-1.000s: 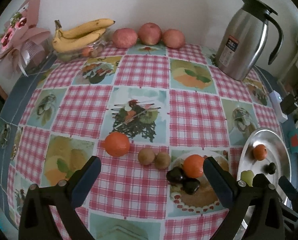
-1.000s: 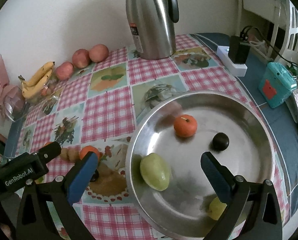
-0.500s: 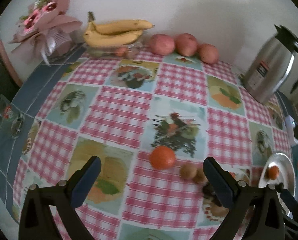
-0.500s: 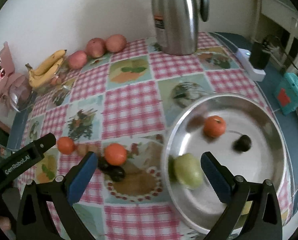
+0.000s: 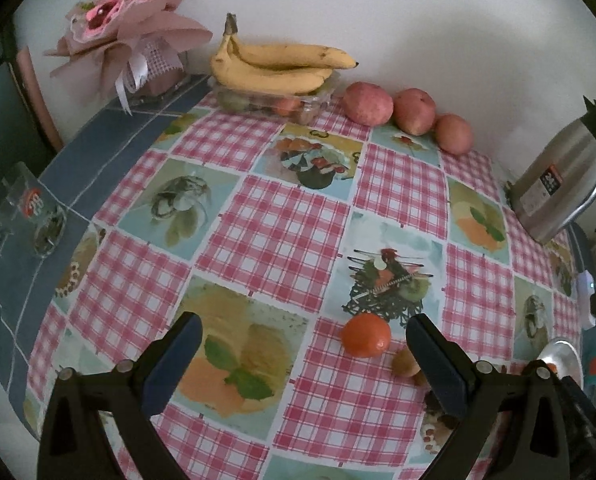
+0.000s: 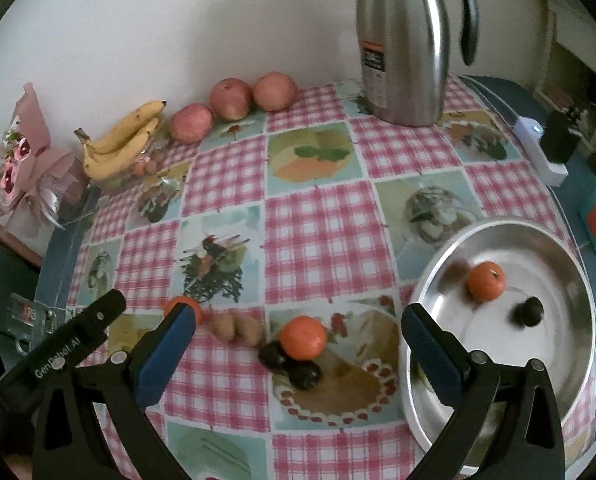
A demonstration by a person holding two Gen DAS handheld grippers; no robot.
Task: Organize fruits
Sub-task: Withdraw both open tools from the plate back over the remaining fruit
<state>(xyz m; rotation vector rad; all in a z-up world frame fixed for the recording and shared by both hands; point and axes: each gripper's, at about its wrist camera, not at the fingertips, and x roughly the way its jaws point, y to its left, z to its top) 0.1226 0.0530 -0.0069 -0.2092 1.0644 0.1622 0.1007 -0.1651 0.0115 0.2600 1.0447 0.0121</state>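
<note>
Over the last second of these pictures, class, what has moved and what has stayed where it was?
Both cameras swung left. The left tongs now frame the orange nearest them; the right tongs left the steel plate to frame the orange beside the dark fruits. Both stayed open and empty. No fruit moved; bananas, apples and flask stayed.

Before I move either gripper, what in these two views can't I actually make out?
- Left wrist view: the metal plate is almost wholly hidden behind the left gripper's finger and cut off at the frame's edge.
- Right wrist view: the green fruit in the plate is mostly hidden behind a finger of the right gripper.
- Right wrist view: the small brown fruits are blurred; their kind is unclear.
</note>
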